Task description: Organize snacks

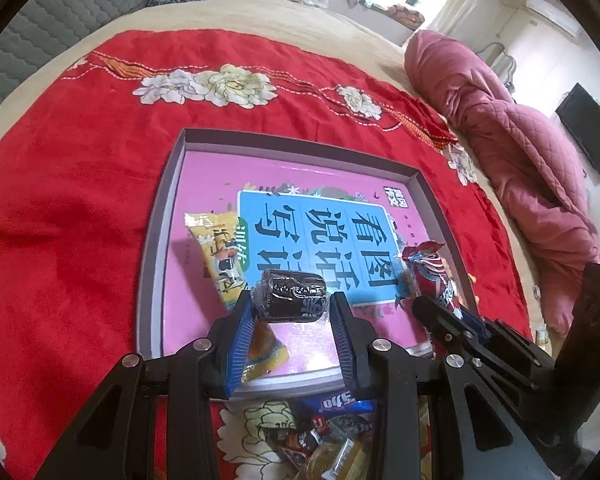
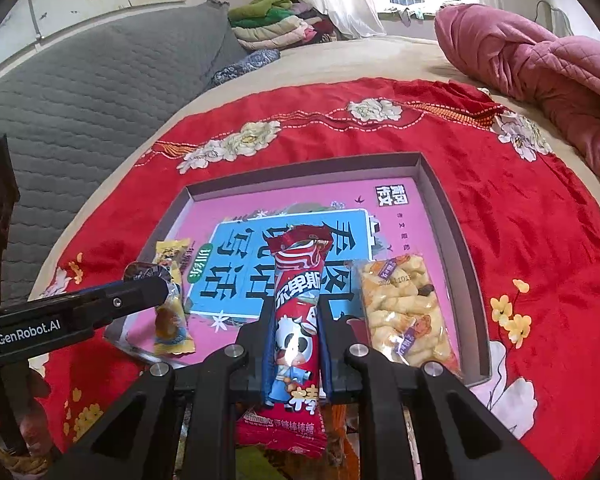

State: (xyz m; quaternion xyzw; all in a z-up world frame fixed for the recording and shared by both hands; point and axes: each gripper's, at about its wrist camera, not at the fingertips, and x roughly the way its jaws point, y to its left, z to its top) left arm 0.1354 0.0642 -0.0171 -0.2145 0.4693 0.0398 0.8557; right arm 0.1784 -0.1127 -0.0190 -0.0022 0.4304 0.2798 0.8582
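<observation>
L gripper [image 1: 291, 300] pinches a dark roll snack [image 1: 290, 295] and R gripper [image 2: 294, 322] pinches the red lollipop pack [image 2: 296, 320], both over the tray [image 1: 156, 248], w/ risk they bump since they're close.

A black-wrapped roll snack [image 1: 290, 294] sits crosswise above the pink tray [image 1: 156, 240]. A long red lollipop packet [image 2: 296, 320] points lengthwise over it. Inside the tray lie a yellow packet [image 2: 172, 304] at left and a clear puffed-snack bag [image 2: 404, 312] at right.
</observation>
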